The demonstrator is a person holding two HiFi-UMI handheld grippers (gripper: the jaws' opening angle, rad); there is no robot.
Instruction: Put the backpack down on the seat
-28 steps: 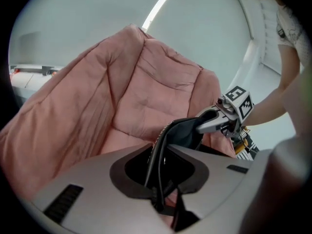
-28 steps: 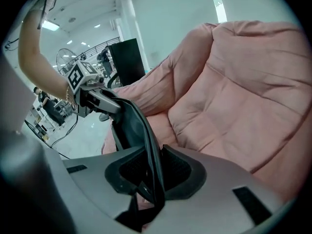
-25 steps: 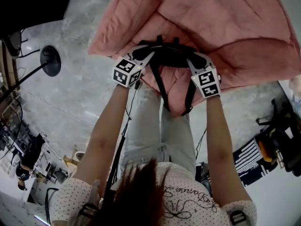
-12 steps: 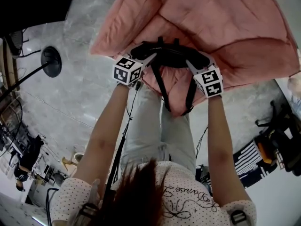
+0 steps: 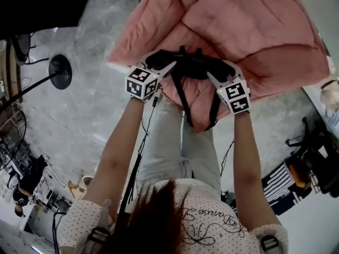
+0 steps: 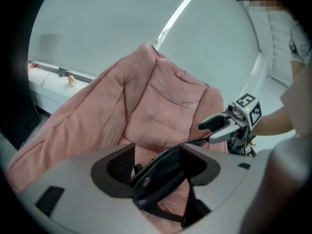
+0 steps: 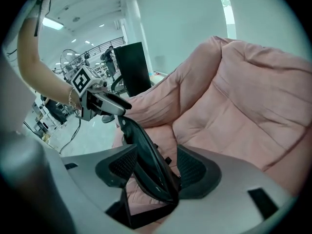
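The backpack [image 5: 198, 97] is pink with black straps and rests on the front of the pink padded seat [image 5: 249, 25]. Its black shoulder strap [image 5: 188, 67] spans between my two grippers. My left gripper [image 5: 159, 62] is at the strap's left end. Its jaws have just been opening and now stand wide, with the strap [image 6: 161, 177] lying loosely between them. My right gripper [image 5: 220, 73] is at the right end. Its jaws have just been opening too, and the strap [image 7: 146, 160] runs slack through the gap. Two thin black straps hang off the seat's front edge.
The seat's cushions [image 6: 161, 101] rise behind the backpack. A round black stand base [image 5: 59, 70] sits on the grey floor to the left, and a black chair [image 5: 312, 147] stands to the right. A dark panel [image 7: 131, 67] is beyond the seat. The person's legs are just below the seat's front.
Both grippers' jaws have spread apart off the black strap and lifted a little. The backpack stays resting on the seat.
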